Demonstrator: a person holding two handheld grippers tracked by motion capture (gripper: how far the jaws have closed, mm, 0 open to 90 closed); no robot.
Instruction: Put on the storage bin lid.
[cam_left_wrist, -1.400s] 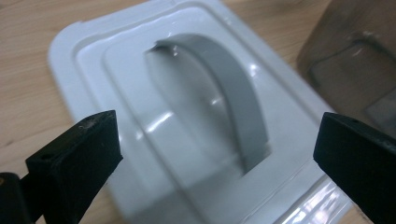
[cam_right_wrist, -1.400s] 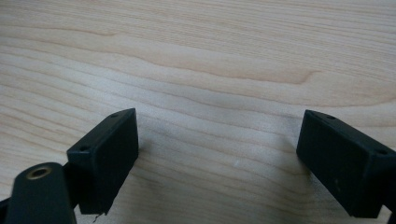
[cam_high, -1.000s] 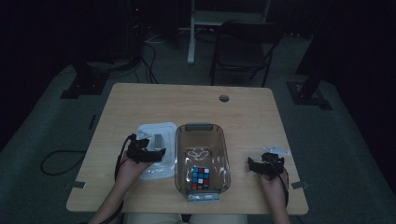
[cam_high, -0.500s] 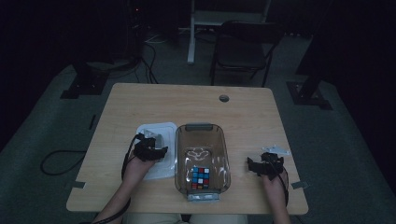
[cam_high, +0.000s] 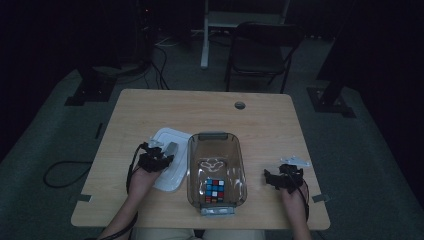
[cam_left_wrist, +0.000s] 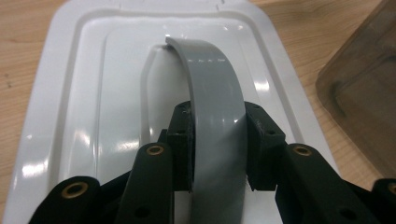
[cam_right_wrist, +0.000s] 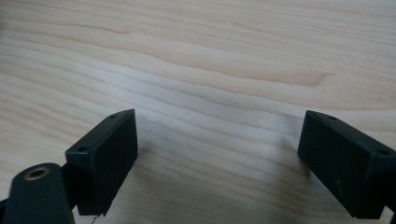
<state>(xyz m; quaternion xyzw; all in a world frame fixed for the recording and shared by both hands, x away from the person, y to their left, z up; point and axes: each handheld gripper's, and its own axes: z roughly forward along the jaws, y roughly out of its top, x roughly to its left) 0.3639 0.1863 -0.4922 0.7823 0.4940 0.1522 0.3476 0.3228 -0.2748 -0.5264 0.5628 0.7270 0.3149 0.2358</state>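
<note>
Left of the clear box (cam_high: 216, 167), on the table (cam_high: 200, 107), the white lid (cam_left_wrist: 93, 116) lies flat; your left gripper (cam_left_wrist: 217, 135) has just been closing and now pinches its grey handle (cam_left_wrist: 212, 88). Your right gripper (cam_right_wrist: 217, 158) hangs wide open, holding nothing.

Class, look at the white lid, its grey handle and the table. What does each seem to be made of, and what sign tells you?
White lid: likely glossy moulded plastic; bright highlights on its ridges.
Grey handle: seemingly smooth plastic, semi-gloss; an even colour with faint glints.
Table: wood or wood-look laminate, matt; grain lines, hardly any shine.
</note>
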